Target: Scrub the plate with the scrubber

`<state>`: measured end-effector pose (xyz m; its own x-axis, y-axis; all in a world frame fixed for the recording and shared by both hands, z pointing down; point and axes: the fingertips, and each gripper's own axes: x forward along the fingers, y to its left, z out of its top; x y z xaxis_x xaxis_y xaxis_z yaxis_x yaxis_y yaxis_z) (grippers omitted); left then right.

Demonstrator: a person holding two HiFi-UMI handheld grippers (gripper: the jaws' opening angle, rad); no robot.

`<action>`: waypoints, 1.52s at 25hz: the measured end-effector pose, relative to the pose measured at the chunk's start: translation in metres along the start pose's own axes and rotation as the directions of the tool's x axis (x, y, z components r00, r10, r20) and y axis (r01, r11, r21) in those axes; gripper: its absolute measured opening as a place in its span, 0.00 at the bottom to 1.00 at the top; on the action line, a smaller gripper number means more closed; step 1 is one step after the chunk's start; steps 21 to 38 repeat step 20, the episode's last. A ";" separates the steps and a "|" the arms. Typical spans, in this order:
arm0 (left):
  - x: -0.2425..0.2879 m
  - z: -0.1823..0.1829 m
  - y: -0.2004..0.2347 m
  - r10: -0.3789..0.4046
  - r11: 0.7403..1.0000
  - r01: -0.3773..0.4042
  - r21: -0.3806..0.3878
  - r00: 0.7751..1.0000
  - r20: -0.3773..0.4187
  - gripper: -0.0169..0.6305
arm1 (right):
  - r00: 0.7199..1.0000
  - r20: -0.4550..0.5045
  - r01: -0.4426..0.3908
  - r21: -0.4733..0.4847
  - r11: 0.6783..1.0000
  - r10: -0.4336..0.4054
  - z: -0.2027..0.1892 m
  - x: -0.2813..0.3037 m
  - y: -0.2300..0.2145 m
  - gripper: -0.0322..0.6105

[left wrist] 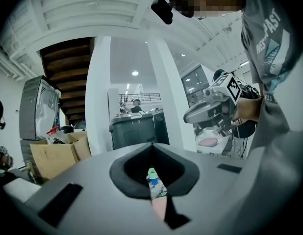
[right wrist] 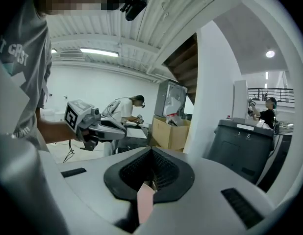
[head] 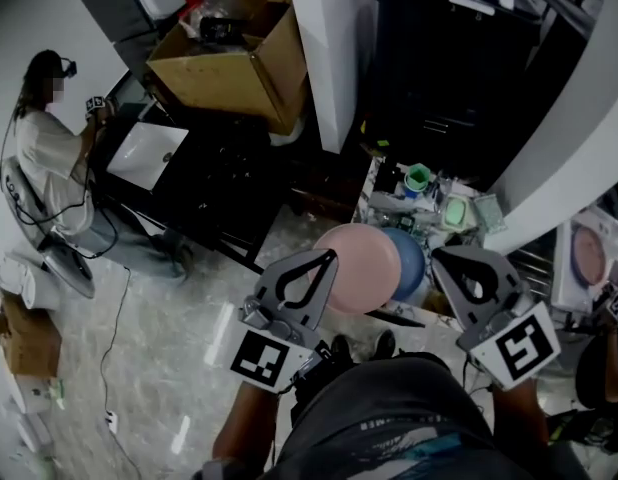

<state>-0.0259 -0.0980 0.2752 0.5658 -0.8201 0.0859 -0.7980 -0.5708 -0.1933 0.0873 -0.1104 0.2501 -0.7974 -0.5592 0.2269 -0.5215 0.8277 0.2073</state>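
Dark shirt point(head: 389, 418) of the person fills the bottom of the head view, with both grippers raised in front of it, well above a pale floor.

Left gripper point(head: 327, 260) points away from the body, its tip touching the left rim of a pink plate point(head: 364, 268). In the left gripper view its jaws stand almost together, and a sliver of pink plate rim sits in the narrow slit between them. The jaws look closed on that rim.

Right gripper point(head: 439, 258) is level with the left one, across the plate from it. In the right gripper view its jaws are fully closed on a flat pink piece point(right wrist: 144, 204). I cannot tell whether that piece is the scrubber or more of the plate's rim.

Partly hidden behind the pink plate is a blue plate point(head: 409, 268).

Beyond them is a cluttered table point(head: 469, 213) with a green-capped bottle point(head: 417, 178). Farther off are a cardboard box point(head: 239, 58) and a second person point(head: 49, 158) sitting at a dark desk.
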 end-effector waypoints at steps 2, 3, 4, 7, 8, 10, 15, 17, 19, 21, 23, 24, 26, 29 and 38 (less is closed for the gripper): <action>-0.007 0.006 -0.003 -0.004 1.000 0.004 0.010 1.000 0.006 0.03 | 1.000 0.014 -0.027 -0.003 1.000 0.027 0.011 0.000 0.016 0.10; -0.010 0.008 -0.004 -0.004 1.000 0.003 0.015 1.000 0.010 0.03 | 0.999 0.020 -0.036 -0.005 0.999 0.036 0.015 0.001 0.022 0.10; -0.012 0.010 -0.005 -0.002 1.000 0.001 0.019 1.000 0.016 0.03 | 0.999 0.024 -0.043 -0.008 0.999 0.043 0.019 0.001 0.026 0.09; -0.021 0.013 -0.002 0.005 0.999 -0.006 0.033 1.000 0.030 0.03 | 0.998 0.030 -0.053 -0.030 0.998 0.053 0.027 0.002 0.035 0.10; -0.024 0.013 -0.001 0.008 0.999 -0.010 0.033 0.999 0.036 0.03 | 0.998 0.028 -0.054 -0.038 0.998 0.055 0.029 0.004 0.037 0.09; -0.029 0.012 0.004 0.018 0.999 -0.019 0.027 0.999 0.045 0.03 | 0.998 0.022 -0.056 -0.049 0.997 0.057 0.031 0.007 0.039 0.10; -0.036 0.009 0.015 0.028 0.999 -0.029 0.025 0.998 0.053 0.03 | 0.998 0.003 -0.064 -0.062 0.996 0.064 0.032 0.018 0.043 0.10; -0.037 0.007 0.019 0.028 0.999 -0.029 0.026 0.998 0.052 0.03 | 0.998 0.000 -0.064 -0.063 0.996 0.064 0.032 0.024 0.045 0.09; -0.038 0.005 0.023 0.028 0.999 -0.030 0.028 0.998 0.053 0.03 | 0.998 -0.004 -0.064 -0.063 0.996 0.064 0.032 0.029 0.046 0.09; -0.038 0.004 0.026 0.028 0.999 -0.030 0.029 0.998 0.055 0.03 | 0.998 -0.006 -0.064 -0.062 0.996 0.064 0.031 0.032 0.046 0.09; -0.038 0.004 0.026 0.028 0.999 -0.030 0.029 0.998 0.055 0.03 | 0.998 -0.006 -0.064 -0.062 0.996 0.064 0.031 0.032 0.046 0.09; -0.038 0.004 0.026 0.028 0.999 -0.030 0.029 0.998 0.055 0.03 | 0.998 -0.006 -0.064 -0.062 0.996 0.064 0.031 0.032 0.046 0.09; -0.038 0.004 0.026 0.028 0.999 -0.030 0.029 0.998 0.055 0.03 | 0.998 -0.006 -0.064 -0.062 0.996 0.064 0.031 0.032 0.046 0.09; -0.038 0.004 0.026 0.028 0.999 -0.030 0.029 0.998 0.055 0.03 | 0.998 -0.006 -0.064 -0.062 0.996 0.064 0.031 0.032 0.046 0.09; -0.038 0.004 0.026 0.028 0.999 -0.030 0.029 0.998 0.055 0.03 | 0.998 -0.006 -0.064 -0.062 0.996 0.064 0.031 0.032 0.046 0.09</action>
